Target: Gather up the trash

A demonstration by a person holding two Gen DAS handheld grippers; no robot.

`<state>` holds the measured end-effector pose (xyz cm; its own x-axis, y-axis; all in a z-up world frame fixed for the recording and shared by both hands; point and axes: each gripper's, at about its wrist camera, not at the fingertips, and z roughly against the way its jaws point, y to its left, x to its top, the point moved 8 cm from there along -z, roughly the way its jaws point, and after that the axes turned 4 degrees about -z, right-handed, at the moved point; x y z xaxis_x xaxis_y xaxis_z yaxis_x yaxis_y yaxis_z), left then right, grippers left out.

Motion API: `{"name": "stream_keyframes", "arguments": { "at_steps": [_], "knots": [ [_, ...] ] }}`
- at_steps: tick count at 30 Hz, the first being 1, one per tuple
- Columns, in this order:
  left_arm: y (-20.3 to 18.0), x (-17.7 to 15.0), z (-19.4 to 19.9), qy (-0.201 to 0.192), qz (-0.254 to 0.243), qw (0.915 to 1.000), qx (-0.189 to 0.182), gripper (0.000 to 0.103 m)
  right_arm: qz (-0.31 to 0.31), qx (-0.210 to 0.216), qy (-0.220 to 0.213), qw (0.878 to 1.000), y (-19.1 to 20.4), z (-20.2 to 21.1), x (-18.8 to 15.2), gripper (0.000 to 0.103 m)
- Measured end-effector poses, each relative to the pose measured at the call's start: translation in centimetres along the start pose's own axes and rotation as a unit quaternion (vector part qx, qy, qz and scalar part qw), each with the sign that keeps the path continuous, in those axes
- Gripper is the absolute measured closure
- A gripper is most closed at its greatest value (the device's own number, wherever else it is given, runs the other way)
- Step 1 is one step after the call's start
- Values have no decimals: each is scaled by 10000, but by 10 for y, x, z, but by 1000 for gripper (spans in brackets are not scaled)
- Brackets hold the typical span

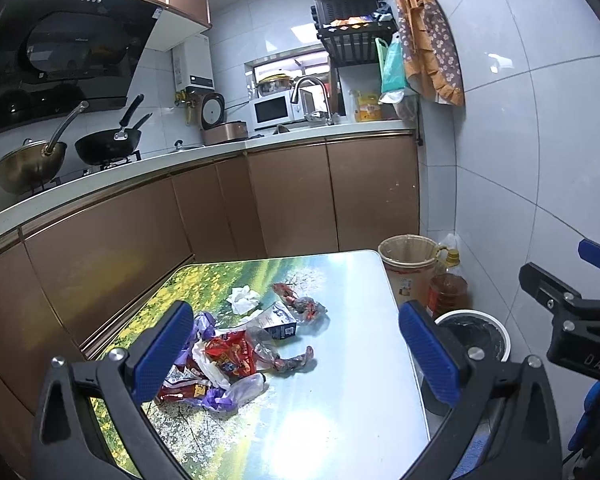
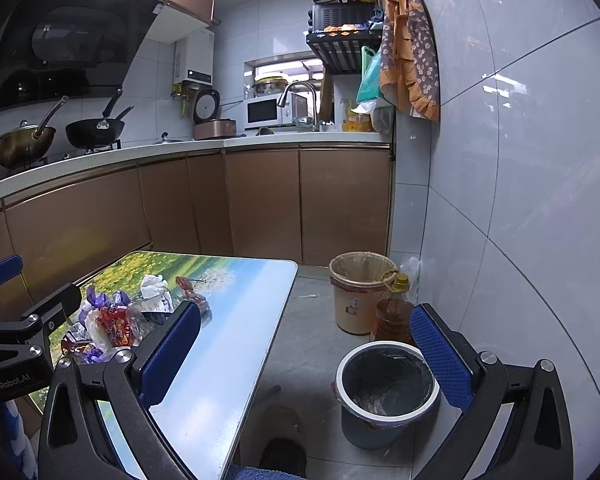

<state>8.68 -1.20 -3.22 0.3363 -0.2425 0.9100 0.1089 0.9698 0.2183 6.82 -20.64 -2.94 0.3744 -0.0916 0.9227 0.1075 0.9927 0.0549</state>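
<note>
Left wrist view looks down over the surface (image 1: 340, 360), a small table printed with a flower-field landscape, and the left hand-held gripper (image 1: 298, 354) hangs above it with its 2 blue pads spread wide, nothing between them. The trash sits toward the surface's left edge: a red snack wrapper (image 1: 230, 356) in the middle of the heap, purple plastic (image 1: 216, 400) crumpled at its near side, a clear bag (image 1: 246, 388) touching that, a twisted dark wrapper (image 1: 296, 362) just beside the red one. Farther along, a small dark carton (image 1: 282, 320) lies on its side, a crumpled white tissue (image 1: 244, 298) sits just beyond it, and a red-and-clear wrapper (image 1: 300, 302) lies beside the carton toward the far edge. The near half of the surface is bare and glossy.

Right wrist view now: the right hand-held gripper (image 2: 306, 350) is also wide open and empty, held off the surface's right edge above the floor. Between its pads on the grey tiled floor (image 2: 300, 340) stands a white-rimmed bin (image 2: 386, 384) with a dark liner. Behind it, a bottle of amber oil (image 2: 392, 316) with a yellow cap, and just beyond that a tan bin (image 2: 358, 292) lined with a clear bag, near the tiled wall. The same heap shows at the surface's left edge, partly hidden behind the left hand-held gripper's black frame
</note>
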Motion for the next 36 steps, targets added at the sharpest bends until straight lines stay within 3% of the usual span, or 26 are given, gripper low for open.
{"name": "stream_keyframes", "arguments": {
  "at_steps": [11,21,36],
  "knots": [
    [-8,5,-6,-133,-64,9999,-59,0,2,-142,132,9998,-4,-10,0,0],
    [1,-3,-25,0,69,9995,-316,0,96,-250,336,9991,0,-28,-2,0],
    [34,-28,-69,361,385,9969,-589,0,343,235,591,9974,50,-69,-4,0]
  ]
}}
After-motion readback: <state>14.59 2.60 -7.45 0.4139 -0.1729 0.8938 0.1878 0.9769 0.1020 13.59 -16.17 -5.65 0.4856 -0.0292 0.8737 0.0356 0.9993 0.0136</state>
